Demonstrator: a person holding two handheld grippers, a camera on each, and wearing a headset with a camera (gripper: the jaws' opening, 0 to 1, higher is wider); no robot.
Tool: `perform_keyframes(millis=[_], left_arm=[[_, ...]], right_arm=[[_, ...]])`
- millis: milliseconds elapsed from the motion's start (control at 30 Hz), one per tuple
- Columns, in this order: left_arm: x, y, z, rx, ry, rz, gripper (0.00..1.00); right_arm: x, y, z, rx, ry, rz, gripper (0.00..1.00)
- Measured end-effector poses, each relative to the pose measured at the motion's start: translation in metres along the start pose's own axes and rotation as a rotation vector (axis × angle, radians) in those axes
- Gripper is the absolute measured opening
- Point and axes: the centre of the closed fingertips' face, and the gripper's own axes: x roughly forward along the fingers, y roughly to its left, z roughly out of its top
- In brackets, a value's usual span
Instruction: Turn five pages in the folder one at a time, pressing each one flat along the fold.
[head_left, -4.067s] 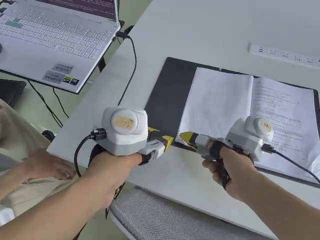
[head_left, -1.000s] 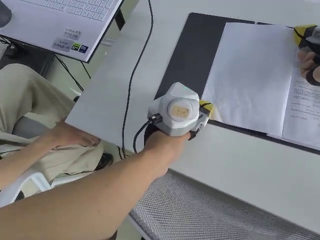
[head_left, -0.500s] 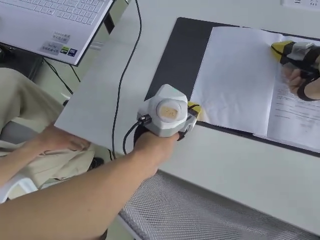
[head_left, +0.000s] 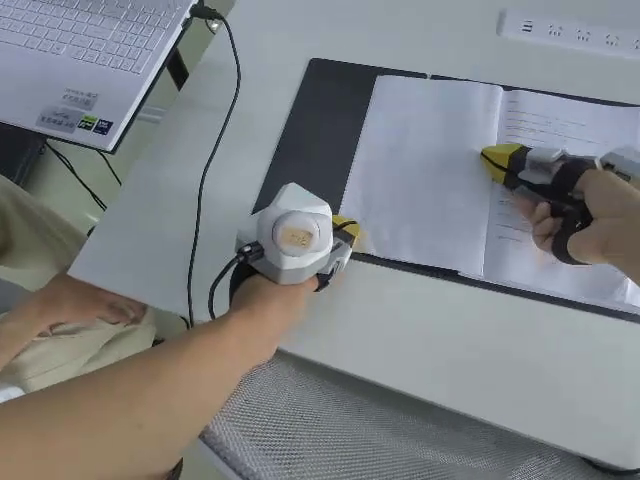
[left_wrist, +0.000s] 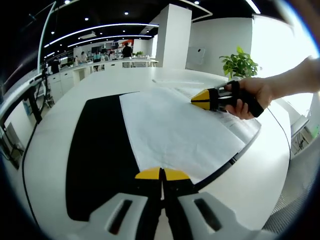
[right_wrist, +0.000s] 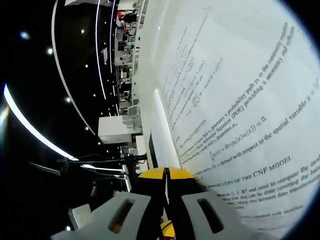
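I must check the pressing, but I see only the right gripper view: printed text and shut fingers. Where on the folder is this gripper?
Observer: The right gripper has its tip where the blank page meets the printed page.
Operator: And where is the other gripper?
Observer: The left gripper sits with shut fingers at the blank page's near edge, beside the black folder cover.
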Motion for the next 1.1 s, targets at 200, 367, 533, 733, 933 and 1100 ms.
perform_keyframes(millis=[200,367,533,733,933,1100], left_arm=[[-0.001,0.000,0.000,0.010,0.004,0.007,0.00],[-0.001,-0.001,0.000,0.030,0.013,0.010,0.00],[-0.001,-0.002,0.000,0.037,0.019,0.016,0.00],[0.000,-0.001,0.000,0.048,0.026,0.019,0.00],[-0.001,-0.002,0.000,0.067,0.040,0.022,0.00],[-0.002,-0.003,0.000,0.072,0.045,0.028,0.00]], right_arm=[[-0.015,-0.015,-0.021,-0.014,0.049,-0.013,0.00],[-0.027,-0.023,-0.040,-0.027,0.081,-0.024,0.00],[-0.037,-0.031,-0.054,-0.024,0.094,-0.032,0.00],[-0.050,-0.034,-0.075,-0.019,0.107,-0.041,0.00],[-0.061,-0.037,-0.095,-0.024,0.121,-0.050,0.00],[-0.067,-0.042,-0.102,-0.018,0.124,-0.051,0.00]])
